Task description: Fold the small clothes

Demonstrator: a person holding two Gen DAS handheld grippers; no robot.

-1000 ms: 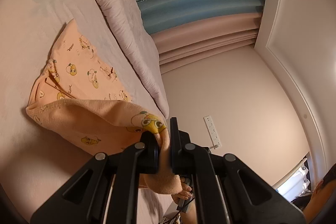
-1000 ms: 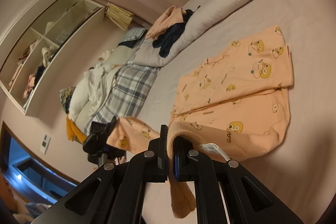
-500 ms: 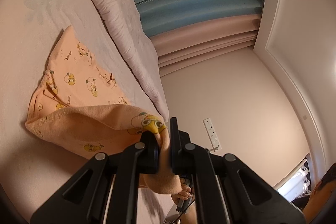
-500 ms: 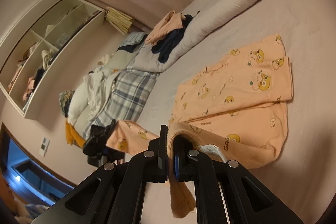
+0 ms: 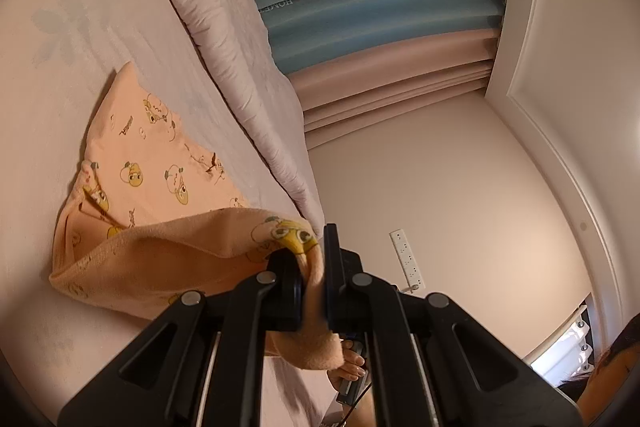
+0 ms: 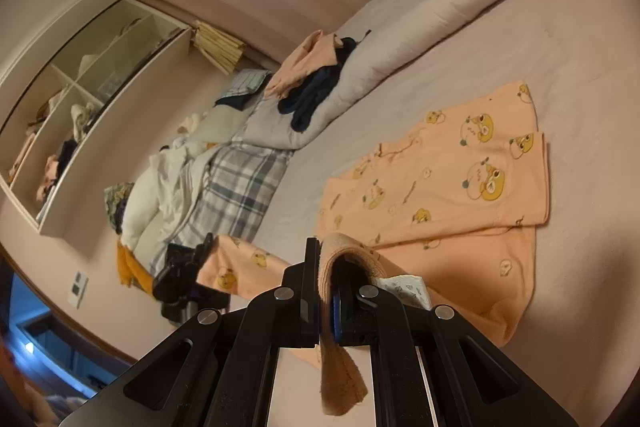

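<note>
A small peach garment (image 6: 448,187) printed with yellow cartoon figures lies partly folded on the pale pink bed sheet (image 6: 560,27). One edge of it is lifted off the sheet by both grippers. My right gripper (image 6: 327,291) is shut on a fleecy fold of that edge, with a white label beside its fingers. My left gripper (image 5: 314,287) is shut on the other end of the garment (image 5: 160,195). In the right wrist view the left gripper (image 6: 180,275) shows as a black shape at lower left, with peach cloth in it.
A rolled grey duvet (image 6: 420,27) runs along the far side of the bed, with dark and peach clothes (image 6: 316,83) heaped on it. A plaid blanket and white laundry (image 6: 208,187) lie beyond. Wall shelves (image 6: 80,107) hold clutter. A person's hand (image 5: 352,367) shows under the left gripper.
Both grippers keep their grip. The lifted edge has shifted slightly over the flat part of the garment; the garment sits a little lower in the right wrist view.
</note>
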